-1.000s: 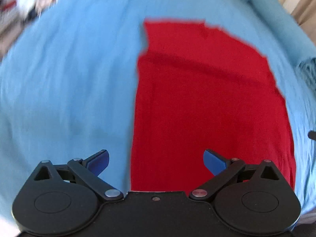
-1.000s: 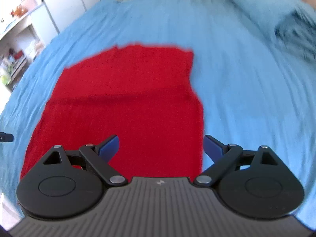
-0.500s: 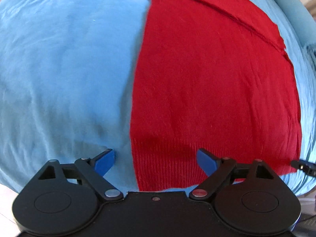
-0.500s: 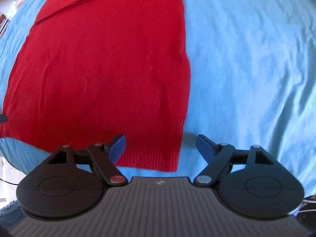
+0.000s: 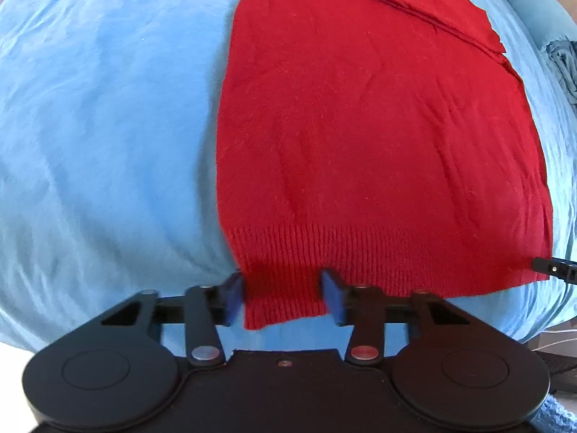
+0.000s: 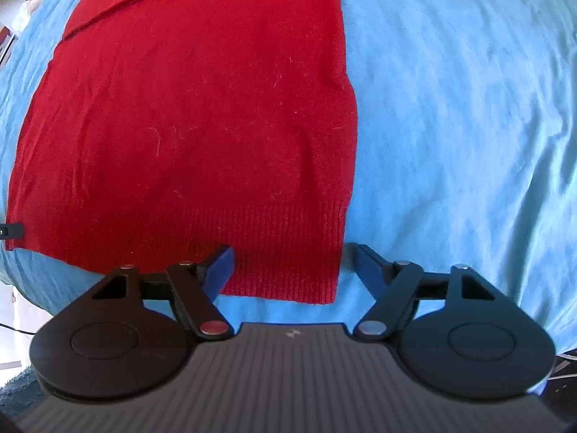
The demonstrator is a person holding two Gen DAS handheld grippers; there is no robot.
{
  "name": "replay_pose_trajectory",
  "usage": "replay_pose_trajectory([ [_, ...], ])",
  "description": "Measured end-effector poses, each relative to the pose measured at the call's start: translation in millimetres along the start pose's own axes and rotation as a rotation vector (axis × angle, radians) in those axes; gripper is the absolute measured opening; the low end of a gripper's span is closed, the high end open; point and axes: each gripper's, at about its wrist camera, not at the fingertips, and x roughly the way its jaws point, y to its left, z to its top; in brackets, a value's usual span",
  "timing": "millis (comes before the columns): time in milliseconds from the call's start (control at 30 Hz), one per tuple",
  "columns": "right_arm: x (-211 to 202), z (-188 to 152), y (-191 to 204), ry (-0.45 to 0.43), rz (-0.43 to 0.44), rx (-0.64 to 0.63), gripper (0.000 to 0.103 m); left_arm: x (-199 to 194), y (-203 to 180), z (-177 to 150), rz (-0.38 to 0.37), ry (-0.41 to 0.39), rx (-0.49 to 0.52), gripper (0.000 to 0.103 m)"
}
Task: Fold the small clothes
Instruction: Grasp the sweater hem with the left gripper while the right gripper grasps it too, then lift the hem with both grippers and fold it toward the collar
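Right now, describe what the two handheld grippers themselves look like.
The left gripper has a matte black body with two round black housings, black linkage arms on silver and red pivot bolts, and blue finger pads. The right gripper matches it, but its body is ribbed dark grey with a small pale logo. No hands or sleeves show.

The red sweater (image 5: 378, 137) runs off the top edge in both views, neckline unseen. Grey bundle (image 5: 564, 65) at the left view's right edge, cut off, unidentifiable.
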Motion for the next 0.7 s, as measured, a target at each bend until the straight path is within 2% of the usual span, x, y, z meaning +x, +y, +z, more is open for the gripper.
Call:
replay_pose_trajectory([
  [167, -5, -2, -4, -0.004, 0.010, 0.020, 0.077, -3, 3, 0, -0.004, 0.002, -0.024, 0.014],
  [300, -9, -5, -1, -0.007, -0.004, 0.027, 0.065, -12, 8, -5, -0.004, 0.001, -0.033, 0.013],
  [367, -4, -3, -6, -0.007, -0.008, 0.019, 0.053, -13, 9, -4, -0.002, 0.001, -0.026, 0.012],
  [400, -2, -3, -9, -0.006, -0.006, 0.014, 0.052, -14, 8, -4, -0.001, 0.001, -0.022, 0.011],
  [433, -3, -3, -8, -0.006, -0.006, 0.007, 0.047, -15, 8, -4, -0.001, 0.001, -0.020, 0.011],
  [467, -2, -3, -7, -0.006, -0.003, -0.001, 0.038, -18, 9, -5, -0.002, 0.002, -0.020, 0.011],
  [567, -2, -3, -3, -0.001, 0.005, -0.024, 0.022, -22, 10, -2, -0.013, 0.001, -0.039, 0.010],
  [700, -11, 2, -3, -0.006, 0.026, -0.012, 0.021, -39, 13, 5, -0.048, -0.021, -0.068, 0.010],
])
